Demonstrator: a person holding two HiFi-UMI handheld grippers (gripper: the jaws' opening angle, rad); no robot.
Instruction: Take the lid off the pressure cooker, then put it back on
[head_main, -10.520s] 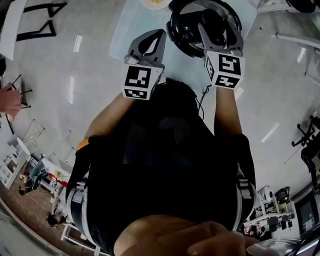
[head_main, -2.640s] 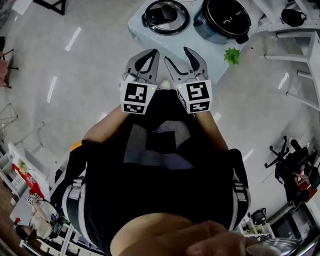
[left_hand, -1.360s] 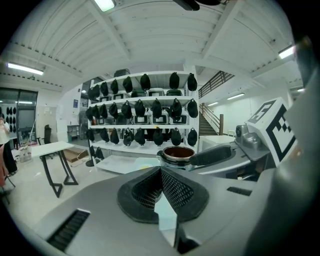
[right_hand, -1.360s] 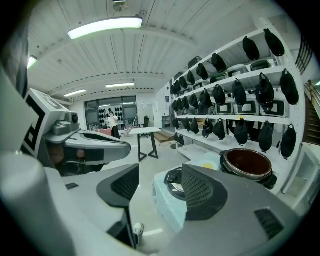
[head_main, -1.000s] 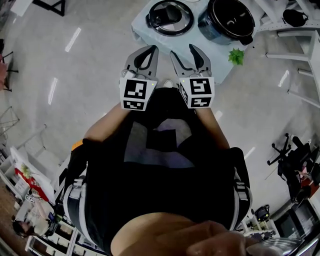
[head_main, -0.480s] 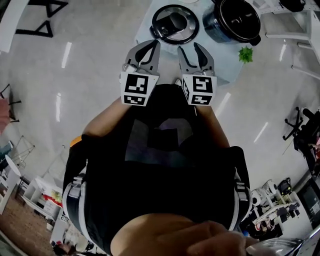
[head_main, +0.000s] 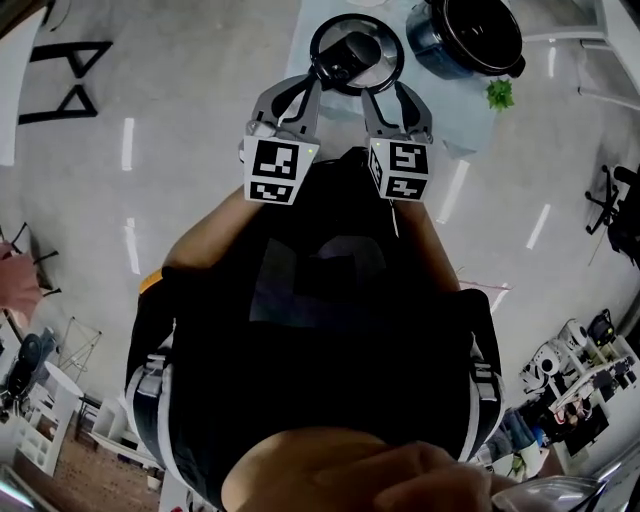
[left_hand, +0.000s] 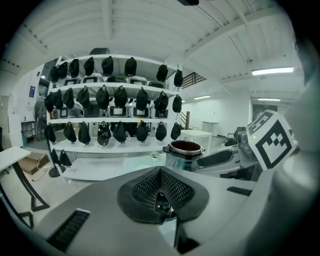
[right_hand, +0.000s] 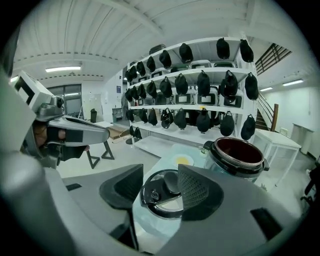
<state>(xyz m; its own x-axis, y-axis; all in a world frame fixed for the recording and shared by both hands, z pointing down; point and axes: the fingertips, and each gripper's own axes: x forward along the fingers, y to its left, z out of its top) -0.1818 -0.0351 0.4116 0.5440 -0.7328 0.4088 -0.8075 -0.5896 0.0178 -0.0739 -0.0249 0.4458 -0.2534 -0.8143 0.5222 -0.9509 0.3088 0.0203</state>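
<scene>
Black round pressure-cooker lid (head_main: 372, 68) lies ahead; on my right gripper (head_main: 382, 94) the empty jaws, apart but just narrowing, could skid off it; left gripper (head_main: 309, 87) is pinched together.

Left tool (head_main: 311, 88) jaws together; right tool (head_main: 381, 91) jaws apart, just closing, empty.

Glossy black plastic lid (head_main: 356, 55); polished, reflective floor (head_main: 170, 180).
</scene>
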